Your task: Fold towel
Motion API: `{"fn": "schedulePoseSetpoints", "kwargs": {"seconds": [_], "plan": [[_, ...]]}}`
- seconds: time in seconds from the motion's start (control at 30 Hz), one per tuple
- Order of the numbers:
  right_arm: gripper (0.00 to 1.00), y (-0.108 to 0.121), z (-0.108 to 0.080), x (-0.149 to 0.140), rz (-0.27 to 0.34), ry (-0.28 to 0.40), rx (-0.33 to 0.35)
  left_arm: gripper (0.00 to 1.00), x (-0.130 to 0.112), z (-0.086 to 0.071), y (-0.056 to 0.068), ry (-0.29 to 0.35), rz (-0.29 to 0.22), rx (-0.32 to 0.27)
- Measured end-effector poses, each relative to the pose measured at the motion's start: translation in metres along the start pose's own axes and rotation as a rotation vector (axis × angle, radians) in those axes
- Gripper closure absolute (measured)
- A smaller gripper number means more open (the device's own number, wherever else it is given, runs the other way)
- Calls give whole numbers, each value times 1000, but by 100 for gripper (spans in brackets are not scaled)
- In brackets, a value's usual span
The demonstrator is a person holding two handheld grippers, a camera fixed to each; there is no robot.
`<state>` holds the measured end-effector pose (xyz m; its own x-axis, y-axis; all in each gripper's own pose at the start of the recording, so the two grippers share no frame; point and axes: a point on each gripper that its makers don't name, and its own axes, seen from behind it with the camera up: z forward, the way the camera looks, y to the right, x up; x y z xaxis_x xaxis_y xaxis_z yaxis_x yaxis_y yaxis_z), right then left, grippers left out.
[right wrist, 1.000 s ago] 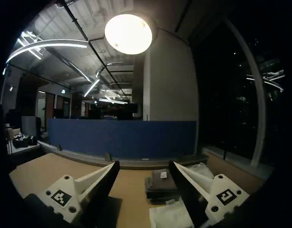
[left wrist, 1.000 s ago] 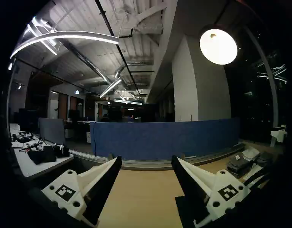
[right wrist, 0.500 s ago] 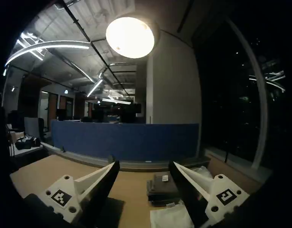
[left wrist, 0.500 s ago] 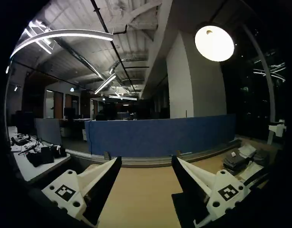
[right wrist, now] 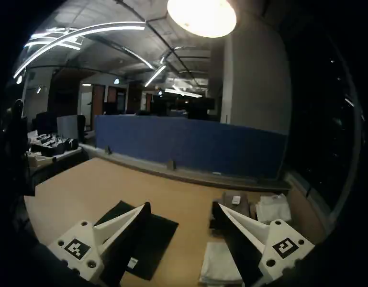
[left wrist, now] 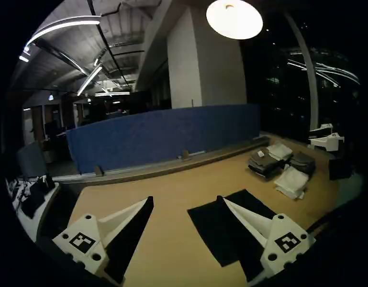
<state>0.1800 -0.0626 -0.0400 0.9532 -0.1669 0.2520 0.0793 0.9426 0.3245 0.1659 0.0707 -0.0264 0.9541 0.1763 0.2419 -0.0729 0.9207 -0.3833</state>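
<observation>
A black towel (left wrist: 217,229) lies flat on the wooden table (left wrist: 160,186), just ahead of my left gripper (left wrist: 184,206); its right part is hidden behind that gripper's right finger. The left gripper is open, with nothing between its fingers, and hovers above the table. In the right gripper view the same black towel (right wrist: 155,237) lies low and left of centre, partly behind the left finger. My right gripper (right wrist: 181,211) is open too and holds nothing.
Folded towels sit at the table's far right: a dark stack (left wrist: 264,161), a white pile (left wrist: 291,181), and in the right gripper view a dark stack (right wrist: 230,203) and white ones (right wrist: 273,208) (right wrist: 219,262). A blue partition (left wrist: 160,134) bounds the table's back. A side desk (right wrist: 50,143) carries gear.
Both grippers have tipped downward and swung. The ceiling has slid up out of frame, and the table with the black towel and the folded stacks has come into view.
</observation>
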Motion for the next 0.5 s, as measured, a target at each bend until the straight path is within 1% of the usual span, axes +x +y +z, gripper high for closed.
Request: {"fn": "schedulePoseSetpoints", "kwargs": {"seconds": [0.07, 0.17, 0.27, 0.37, 0.5], "plan": [[0, -8, 2, -11, -25, -54, 42, 3, -11, 2, 11, -45, 8, -56], [0, -16, 4, -20, -56, -100, 77, 3, -25, 5, 23, -101, 5, -116], [0, -19, 6, -22, -72, -104, 91, 3, -32, 8, 27, -126, -2, -135], [0, -23, 7, -24, -72, -112, 105, 3, -36, 11, 29, -137, -8, -143], [0, -27, 9, -29, -76, -120, 116, 3, -43, 13, 33, -151, -1, -151]]}}
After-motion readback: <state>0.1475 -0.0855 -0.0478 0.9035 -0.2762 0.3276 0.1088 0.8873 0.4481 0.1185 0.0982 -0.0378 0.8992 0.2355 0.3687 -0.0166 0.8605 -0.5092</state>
